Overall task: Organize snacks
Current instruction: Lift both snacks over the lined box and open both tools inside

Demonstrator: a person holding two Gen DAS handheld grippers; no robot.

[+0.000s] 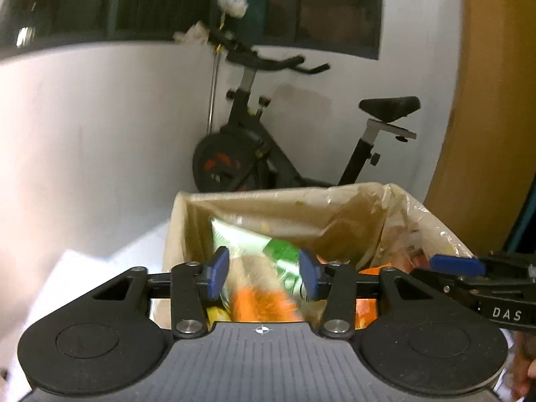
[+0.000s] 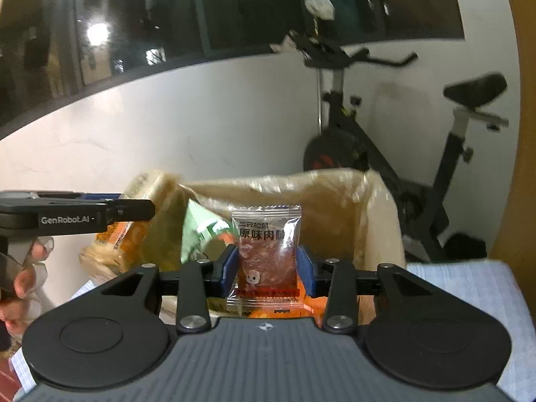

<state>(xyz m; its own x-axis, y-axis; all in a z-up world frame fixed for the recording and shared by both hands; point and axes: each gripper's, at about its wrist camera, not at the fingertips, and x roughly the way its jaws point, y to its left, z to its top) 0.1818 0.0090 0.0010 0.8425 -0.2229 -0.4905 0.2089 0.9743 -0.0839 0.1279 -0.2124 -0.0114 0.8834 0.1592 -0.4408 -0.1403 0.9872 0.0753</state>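
A cardboard box (image 1: 268, 201) lined with clear plastic stands ahead in both views and holds several snack packs, among them a green and white pack (image 1: 261, 244). My left gripper (image 1: 264, 276) is over the box's near edge, jaws apart around a blurred orange and clear bread pack (image 1: 258, 294); whether the pads press it is unclear. My right gripper (image 2: 266, 264) is shut on a small clear packet of dried meat (image 2: 266, 254), held upright over the box (image 2: 335, 187). The left gripper (image 2: 77, 216) with its orange pack (image 2: 134, 231) shows at the left of the right wrist view.
An exercise bike (image 1: 268, 147) stands behind the box against a white wall. A wooden panel (image 1: 485, 100) rises at the right. A pale blue checked cloth surface (image 2: 469, 294) lies to the right of the box. The right gripper (image 1: 469, 268) enters the left wrist view from the right.
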